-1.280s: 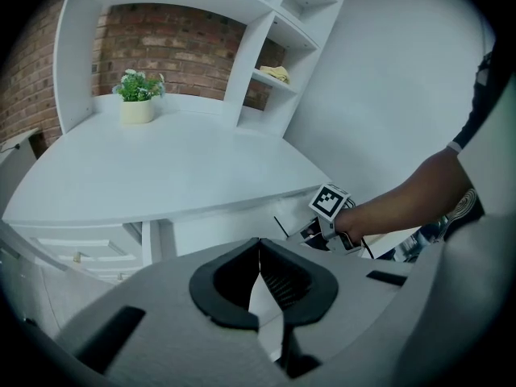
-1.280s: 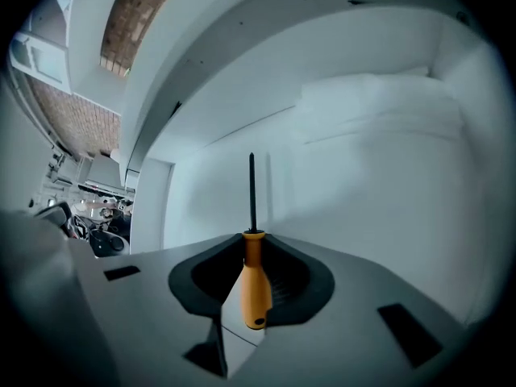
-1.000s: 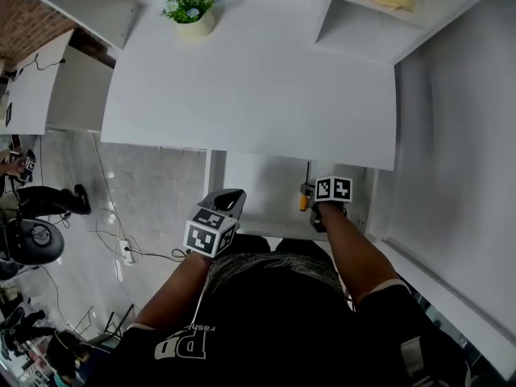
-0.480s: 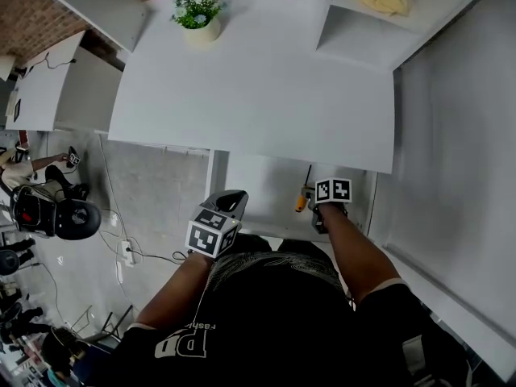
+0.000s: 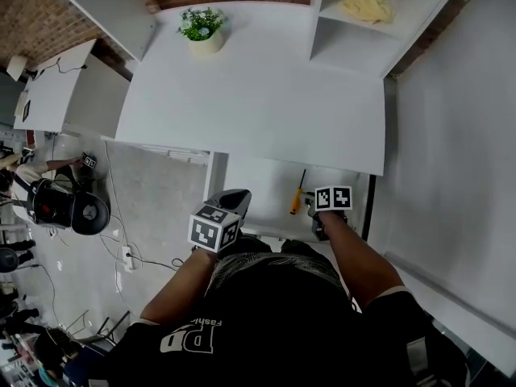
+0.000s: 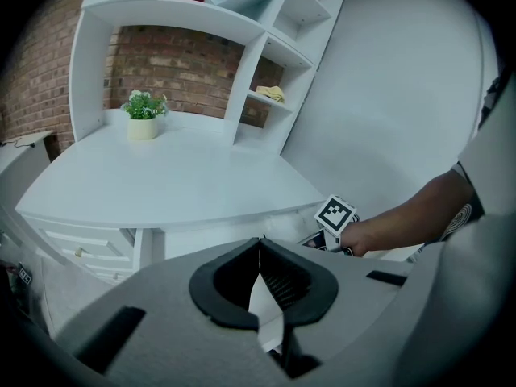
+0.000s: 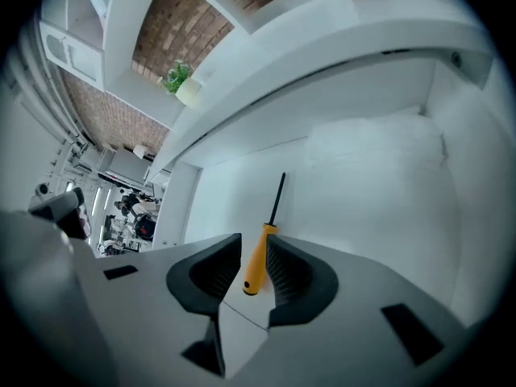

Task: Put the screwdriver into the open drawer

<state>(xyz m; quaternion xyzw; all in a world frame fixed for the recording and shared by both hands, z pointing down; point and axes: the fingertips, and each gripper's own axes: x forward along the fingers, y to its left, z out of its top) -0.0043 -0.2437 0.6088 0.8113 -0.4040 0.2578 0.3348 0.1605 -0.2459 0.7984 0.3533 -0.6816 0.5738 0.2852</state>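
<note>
**Screwdriver down in the open drawer, right tongs parted above it**

Right tongs (image 7: 254, 239) stand with their jaws apart and have just been opening. In the right gripper view the orange handle of the screwdriver (image 7: 256, 258) shows in the gap between them, with a sliver of space on either side, so neither pad presses on it. The tool lies flat on the white floor of the drawer (image 5: 258, 185). Its handle end is nearest these tongs, and its black shaft points away from them toward the drawer's back. In the head view it sits just beside the right tongs, on their left. It lies between the two pairs of tongs and much nearer the right pair.

Left tongs (image 6: 260, 243) have their jaw tips together with nothing between them. They hang near the drawer's left front corner, well apart from the screwdriver. Their own view looks over the white tabletop (image 5: 250, 87), with the person's right hand ahead and to the right.

Beyond both pairs of tongs the tabletop spans above the pulled-out drawer. A potted plant (image 5: 201, 27) stands at its far edge, ahead of the left tongs. A yellow cloth (image 5: 364, 5) lies in a compartment of the white shelf unit (image 5: 339, 43), ahead of the right tongs. Both are well away from either pair.
</note>
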